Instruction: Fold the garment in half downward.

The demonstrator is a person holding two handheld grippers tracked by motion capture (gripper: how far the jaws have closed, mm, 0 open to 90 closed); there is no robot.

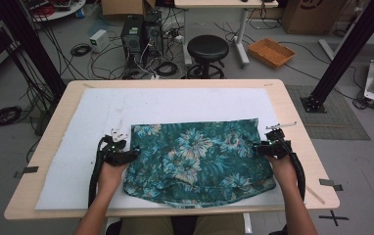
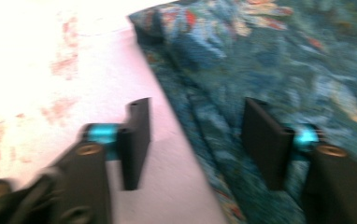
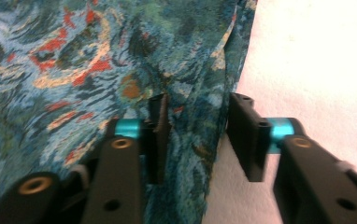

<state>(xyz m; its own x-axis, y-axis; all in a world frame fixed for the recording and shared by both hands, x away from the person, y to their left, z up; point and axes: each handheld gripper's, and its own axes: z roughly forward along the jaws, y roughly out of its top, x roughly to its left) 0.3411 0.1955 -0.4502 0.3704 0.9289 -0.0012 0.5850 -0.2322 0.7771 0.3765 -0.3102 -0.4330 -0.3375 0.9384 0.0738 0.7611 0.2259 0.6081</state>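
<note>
Two tools work one teal floral cloth (image 1: 199, 159), which lies spread flat on a white mat (image 1: 77, 147) covering most of the desk (image 1: 297, 127). Cloth sits toward the near half of the mat, near edge rumpled and folded under, far edge fairly straight.

Left tool (image 1: 118, 154) is at the cloth's left edge, held by the person's left hand (image 1: 110, 174), forearm coming in from the bottom. In the left gripper view the left tool (image 2: 195, 140) has its jaws apart — one jaw over bare mat (image 2: 50, 70), the other over the cloth (image 2: 270, 56), the folded cloth border running between them. Pads not pressing on fabric, so open; picture is blurred.

Right tool (image 1: 270, 147) is at the cloth's right edge, held by the right hand (image 1: 283, 169), cable trailing back along the forearm. In the right gripper view the right tool (image 3: 197, 135) straddles the cloth's hem: one jaw sits on the patterned cloth (image 3: 64, 60), the other over the white mat (image 3: 317, 60), a strip of fabric edge in the gap. Gap between pads is clearly visible and neither pad squeezes the fabric — open, with the edge between the jaws.

Beyond the desk, a black stool (image 1: 208, 49), an orange basket (image 1: 271, 52) and computer towers (image 1: 141, 32) with loose cables stand on the floor.
</note>
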